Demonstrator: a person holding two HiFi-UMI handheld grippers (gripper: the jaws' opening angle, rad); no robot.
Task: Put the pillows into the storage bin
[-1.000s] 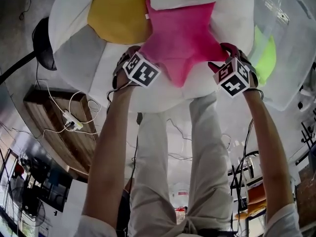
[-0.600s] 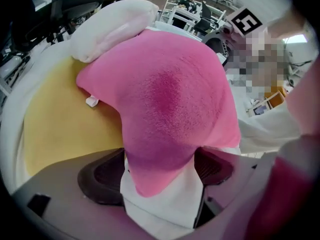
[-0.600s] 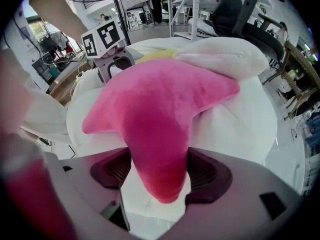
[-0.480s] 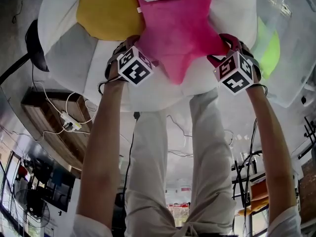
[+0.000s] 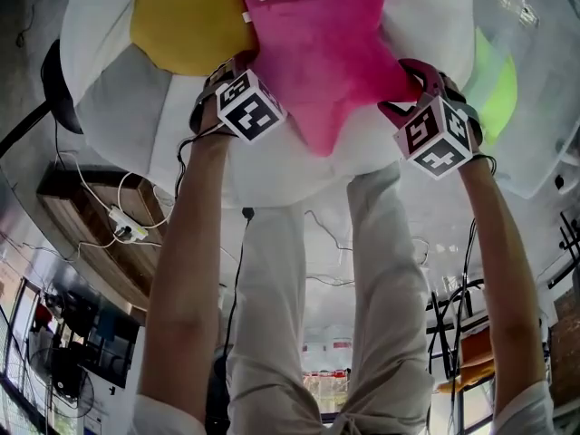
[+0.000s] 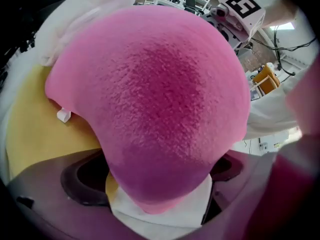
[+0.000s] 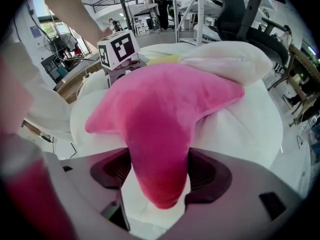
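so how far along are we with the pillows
Done: nothing clearly. The yellow pillow lies on the white cushion, outside the clear storage bin, and the green pillow sits at its edge, in or out unclear. In hand: the pink star pillow, pinched by the right gripper; the left gripper has just been opening, a star arm between its jaws. Left: getting these into the bin.

Pink star pillow [image 5: 331, 57] on white pillow [image 5: 272, 172], yellow pillow [image 5: 186, 25] beside it

Head view looks down; L+R gripper views close-up; all share pink pillow [image 5: 326, 62].
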